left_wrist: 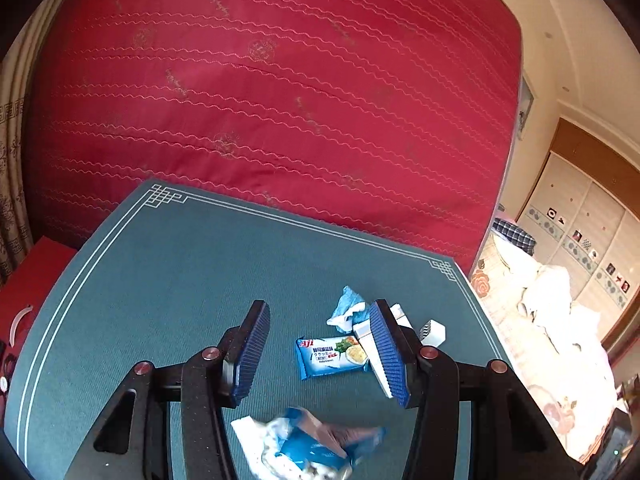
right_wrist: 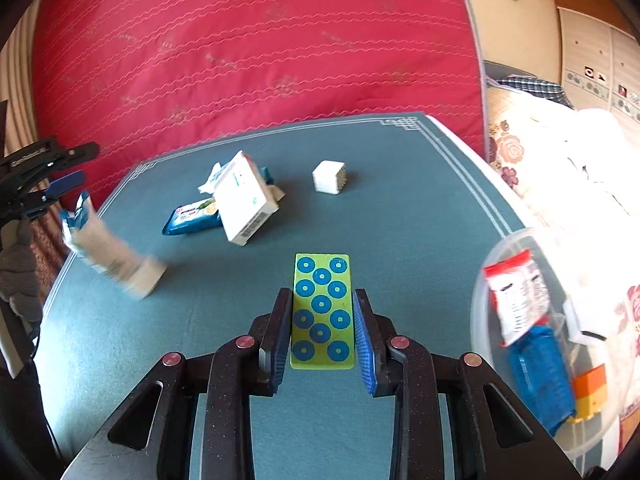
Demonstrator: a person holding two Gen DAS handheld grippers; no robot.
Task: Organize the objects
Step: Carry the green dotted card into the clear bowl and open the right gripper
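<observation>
On the teal mat [right_wrist: 400, 208], the right gripper [right_wrist: 322, 336] has its fingers either side of a green card [right_wrist: 322, 312] with blue dots, close against its edges; whether they pinch it, I cannot tell. At 10 o'clock lie a white box [right_wrist: 244, 200] and a blue snack pack [right_wrist: 190, 216]. At 3 o'clock sits a clear bowl [right_wrist: 480, 292]. The left gripper [left_wrist: 322, 354] hangs spread wide above a blurred blue packet [left_wrist: 308, 448].

Green card [right_wrist: 322, 312] blue rings; teal mat [right_wrist: 400, 208]; red quilt [right_wrist: 256, 40]
</observation>
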